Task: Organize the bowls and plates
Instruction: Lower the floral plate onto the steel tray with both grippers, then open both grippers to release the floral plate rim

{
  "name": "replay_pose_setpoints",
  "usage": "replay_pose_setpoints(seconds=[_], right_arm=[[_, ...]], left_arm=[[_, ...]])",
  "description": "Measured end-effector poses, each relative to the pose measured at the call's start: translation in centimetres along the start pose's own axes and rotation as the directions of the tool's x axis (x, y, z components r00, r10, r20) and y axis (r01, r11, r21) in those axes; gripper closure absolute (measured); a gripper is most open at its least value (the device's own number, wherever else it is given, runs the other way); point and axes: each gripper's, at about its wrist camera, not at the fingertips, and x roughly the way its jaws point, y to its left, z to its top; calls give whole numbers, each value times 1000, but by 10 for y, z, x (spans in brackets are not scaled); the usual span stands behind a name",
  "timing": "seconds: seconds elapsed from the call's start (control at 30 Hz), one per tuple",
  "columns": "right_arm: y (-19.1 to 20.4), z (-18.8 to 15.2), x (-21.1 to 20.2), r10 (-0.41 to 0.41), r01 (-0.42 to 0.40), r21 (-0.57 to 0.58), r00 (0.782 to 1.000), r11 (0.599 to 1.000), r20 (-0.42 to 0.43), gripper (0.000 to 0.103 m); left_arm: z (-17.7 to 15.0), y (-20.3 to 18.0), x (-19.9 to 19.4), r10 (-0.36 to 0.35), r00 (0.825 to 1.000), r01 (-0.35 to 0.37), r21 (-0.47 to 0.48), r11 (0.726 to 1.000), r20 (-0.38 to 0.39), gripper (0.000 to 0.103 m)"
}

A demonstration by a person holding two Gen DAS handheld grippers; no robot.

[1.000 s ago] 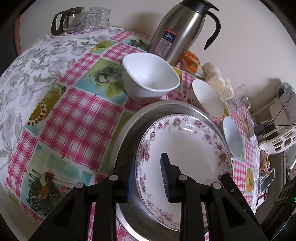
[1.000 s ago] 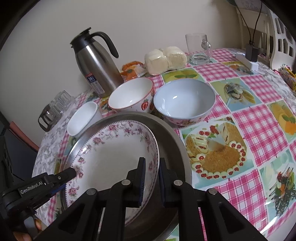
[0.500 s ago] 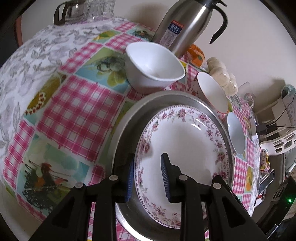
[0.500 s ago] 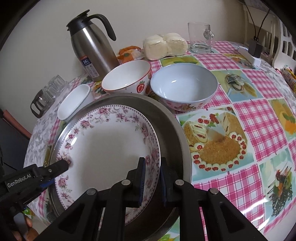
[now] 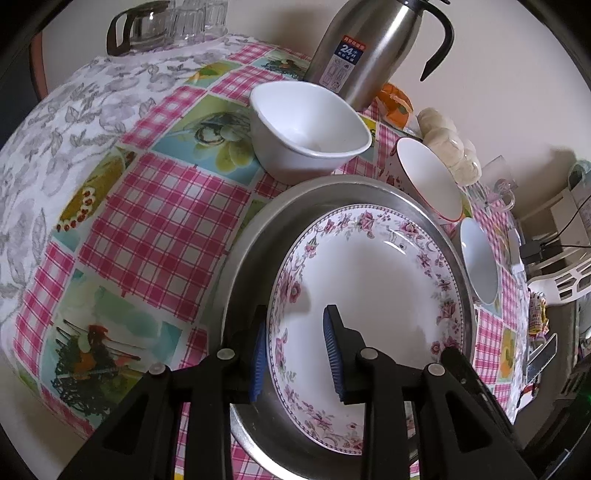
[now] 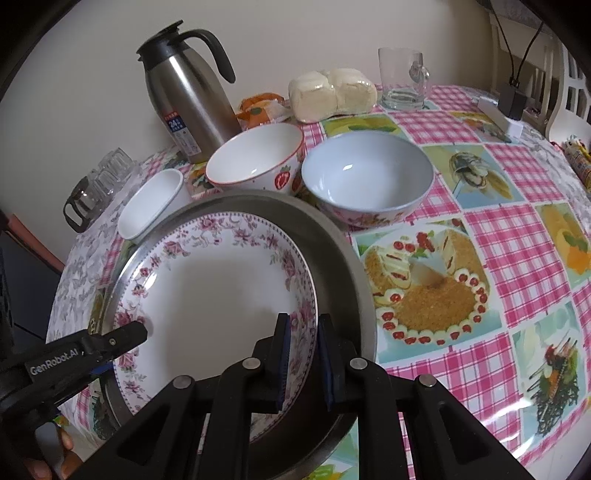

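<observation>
A white plate with a pink flower rim [image 5: 373, 295] [image 6: 207, 291] lies in a round metal tray [image 5: 243, 266] [image 6: 343, 258]. My left gripper [image 5: 295, 354] is open, its fingers astride the plate's near rim. It also shows in the right wrist view [image 6: 110, 343]. My right gripper [image 6: 303, 365] is shut on the plate's opposite rim. Behind the tray stand a square white bowl [image 5: 306, 129] [image 6: 151, 206], a strawberry bowl [image 5: 428, 177] [image 6: 255, 158] and a pale blue bowl [image 5: 478, 258] [image 6: 365, 177].
A steel thermos jug [image 5: 365, 48] [image 6: 184, 96] stands at the back. Beside it lie a bag of buns [image 6: 332, 92] and orange packets [image 6: 258, 107]. A glass mug [image 6: 402, 77] and a glass pot with glasses [image 5: 166, 22] [image 6: 99, 184] stand near the table's edges.
Both grippers kept their place on the plate's rim. The view shifted slightly; the plate and tray look a bit tilted compared with before.
</observation>
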Motion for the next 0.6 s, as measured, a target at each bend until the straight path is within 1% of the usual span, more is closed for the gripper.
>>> replay_pose_setpoints(seconds=[0.13,0.23,0.3,0.33,0.37,0.4,0.43,0.47,0.5,0.57,0.6], right_arm=[[-2,3,-9,-6,6,-4,1000,1000,25,86],[-1,5,-18,-5,6,-18,999,1000,54,86],[1,6,-23,-10,12,-30,997,999,72,79],[2,7,-25,-15,18,-37,997,999,81,70],[3,7,-26,-20,24,-43,996,999,86,61],[5,7,-26,-25,30,-53,996,998,90,57],[5,7,-27,-27,33,-60,995,998,92,50],[7,7,-27,-30,36,-69,995,997,93,45],[8,8,-27,-31,38,-75,995,996,94,43],[9,7,-26,-33,41,-86,995,995,94,35],[10,6,-26,-35,44,-93,995,995,95,32]], left_arm=[[0,-4,-9,15,1000,-15,24,1000,24,67],[1,-8,-18,26,998,-28,49,998,50,62],[1,-11,-25,18,997,-22,57,998,69,55],[1,-12,-27,17,997,-22,59,998,75,53],[1,-13,-30,22,996,-27,62,998,86,48],[2,-14,-32,29,995,-35,64,997,94,46],[2,-14,-33,37,994,-43,64,997,100,45],[2,-14,-34,50,993,-57,61,996,104,40],[3,-13,-35,58,992,-65,59,996,108,36],[4,-11,-34,77,990,-83,53,995,116,34],[5,-9,-33,92,989,-98,47,994,118,33]])
